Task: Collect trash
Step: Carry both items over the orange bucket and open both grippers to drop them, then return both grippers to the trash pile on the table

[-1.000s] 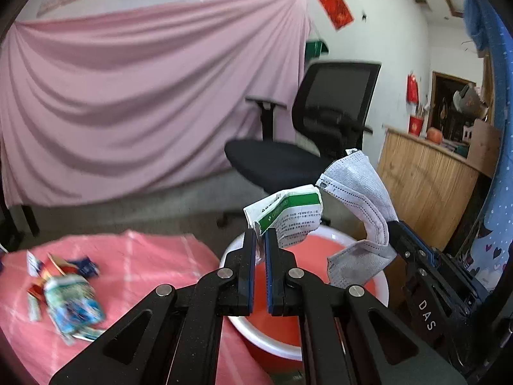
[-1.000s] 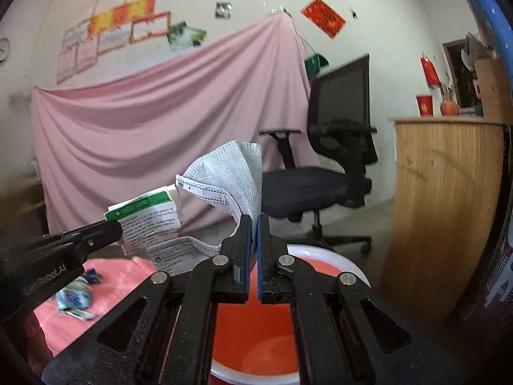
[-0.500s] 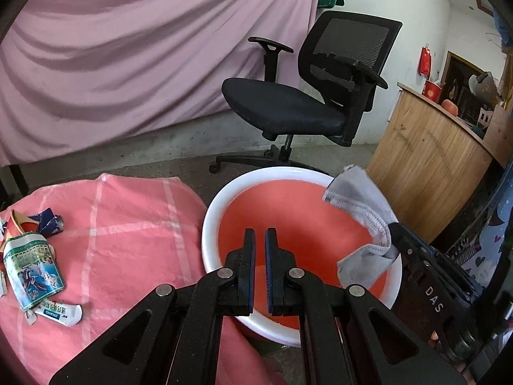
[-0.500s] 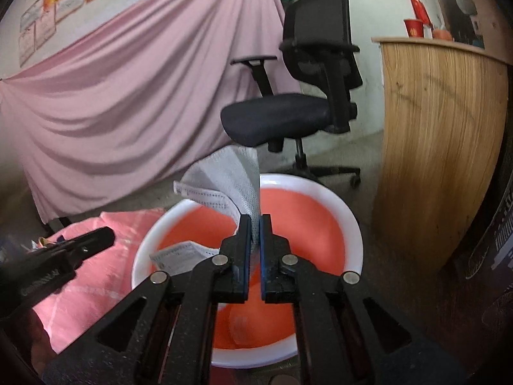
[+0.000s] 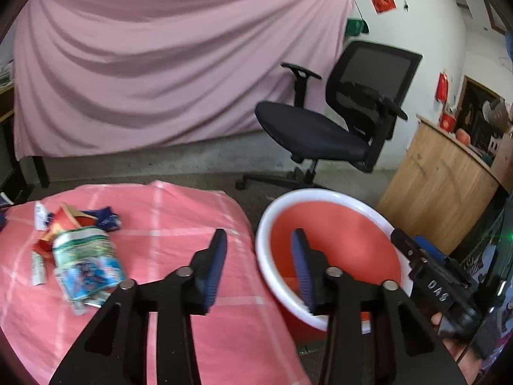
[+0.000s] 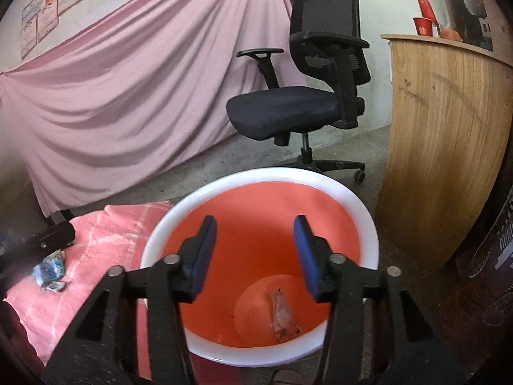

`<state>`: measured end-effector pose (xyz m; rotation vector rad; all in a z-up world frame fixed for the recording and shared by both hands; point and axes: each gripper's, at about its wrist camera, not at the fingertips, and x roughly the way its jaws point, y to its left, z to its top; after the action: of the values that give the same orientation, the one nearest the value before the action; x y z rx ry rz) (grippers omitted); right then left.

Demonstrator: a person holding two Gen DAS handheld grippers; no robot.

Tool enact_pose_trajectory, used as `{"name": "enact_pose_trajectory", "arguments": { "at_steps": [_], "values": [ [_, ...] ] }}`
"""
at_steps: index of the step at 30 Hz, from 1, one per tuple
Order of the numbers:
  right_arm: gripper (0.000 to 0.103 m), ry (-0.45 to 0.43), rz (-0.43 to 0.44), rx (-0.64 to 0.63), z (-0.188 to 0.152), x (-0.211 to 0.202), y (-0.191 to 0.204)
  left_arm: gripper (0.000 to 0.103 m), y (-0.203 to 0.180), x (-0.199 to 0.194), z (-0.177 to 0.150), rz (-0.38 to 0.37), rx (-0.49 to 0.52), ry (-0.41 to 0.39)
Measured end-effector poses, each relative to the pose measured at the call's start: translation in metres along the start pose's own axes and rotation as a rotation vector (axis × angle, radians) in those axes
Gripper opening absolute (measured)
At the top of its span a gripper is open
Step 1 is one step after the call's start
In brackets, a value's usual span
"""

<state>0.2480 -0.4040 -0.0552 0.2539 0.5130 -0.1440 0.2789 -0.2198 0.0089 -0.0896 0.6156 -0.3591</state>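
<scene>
My left gripper (image 5: 258, 256) is spread wide, its blue-padded fingers (image 5: 214, 263) well apart with nothing between them, hanging over the near edge of the pink checked cloth-covered table (image 5: 166, 224) and the rim of the bin. To its left on that cloth lies a small heap of crumpled wrappers and packets (image 5: 77, 250), the trash not yet gathered, with a blue-and-green printed packet nearest me. Just beside the table stands the round orange bin with a white rim (image 6: 349, 199). My right gripper (image 6: 255, 250) is directly above the bin's mouth, likewise opened wide and empty, its fingertips apart from the rim. At the bottom of the bin lies a pale crumpled scrap (image 6: 282, 314); I cannot tell what it is. Behind stand a draped pink sheet (image 6: 128, 89), a black mesh-backed office chair (image 6: 304, 102) on a grey concrete floor (image 6: 224, 166), and at the right a curved wooden counter (image 6: 442, 134).
</scene>
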Motion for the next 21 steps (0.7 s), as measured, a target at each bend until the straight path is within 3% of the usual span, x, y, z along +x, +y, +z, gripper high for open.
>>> {"name": "enact_pose_trajectory", "arguments": {
  "at_steps": [5,7,9,11,21],
  "values": [
    [0.099,-0.09,0.049,-0.005,0.009,-0.023,0.021,0.066,0.021,-0.03,0.0,0.045,-0.021,-0.088],
    [0.103,-0.122,0.074,-0.013,0.011,-0.03,0.03,0.09,0.032,-0.044,0.0,0.076,-0.034,-0.134],
    [0.103,-0.148,0.093,-0.023,0.014,-0.034,0.039,0.101,0.044,-0.058,-0.002,0.105,-0.056,-0.197],
    [0.103,-0.189,0.124,-0.038,0.015,-0.041,0.05,0.101,0.054,-0.072,-0.005,0.13,-0.075,-0.262],
    [0.103,-0.372,0.282,-0.12,0.012,-0.068,0.111,0.101,0.112,-0.122,-0.021,0.267,-0.084,-0.411]
  ]
}}
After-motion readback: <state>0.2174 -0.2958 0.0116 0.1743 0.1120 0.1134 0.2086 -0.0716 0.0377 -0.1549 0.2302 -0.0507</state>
